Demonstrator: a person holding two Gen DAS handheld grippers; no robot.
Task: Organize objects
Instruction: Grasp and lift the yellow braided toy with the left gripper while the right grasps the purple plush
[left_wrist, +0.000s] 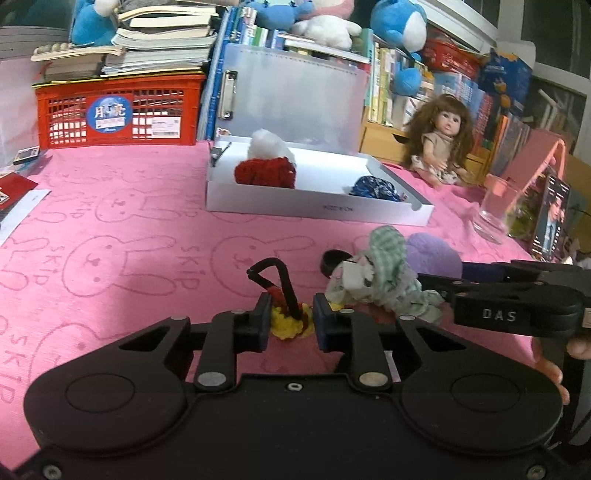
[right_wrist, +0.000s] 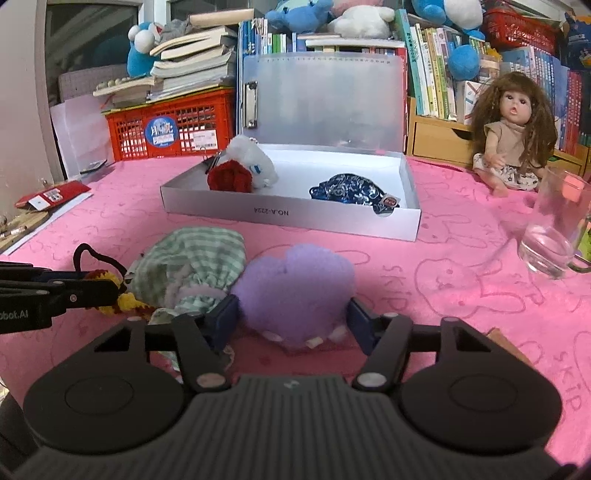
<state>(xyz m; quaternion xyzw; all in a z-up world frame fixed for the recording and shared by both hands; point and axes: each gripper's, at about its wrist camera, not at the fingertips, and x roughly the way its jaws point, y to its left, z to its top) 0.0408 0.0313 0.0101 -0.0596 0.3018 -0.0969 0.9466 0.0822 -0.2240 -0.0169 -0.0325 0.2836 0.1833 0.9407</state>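
In the left wrist view my left gripper (left_wrist: 291, 322) is shut on a yellow and red crochet hair tie (left_wrist: 285, 329) whose black elastic loop (left_wrist: 275, 275) sticks up above the pink cloth. Just right of it lies a green checked cloth piece (left_wrist: 384, 258). In the right wrist view my right gripper (right_wrist: 293, 325) is shut on a purple plush piece (right_wrist: 295, 280), one blue pad pressing each side. Beyond stands the open white box (right_wrist: 291, 218), holding a red crochet piece (right_wrist: 231, 177), a white plush (right_wrist: 255, 158) and a blue patterned piece (right_wrist: 351, 190).
A doll (right_wrist: 513, 129) sits at the back right, with a glass mug (right_wrist: 550, 236) in front of it. A phone (left_wrist: 552, 218) leans on a pink stand. A red crate (right_wrist: 173, 125) under stacked books stands back left. A small black ring (left_wrist: 332, 258) lies by the checked cloth.
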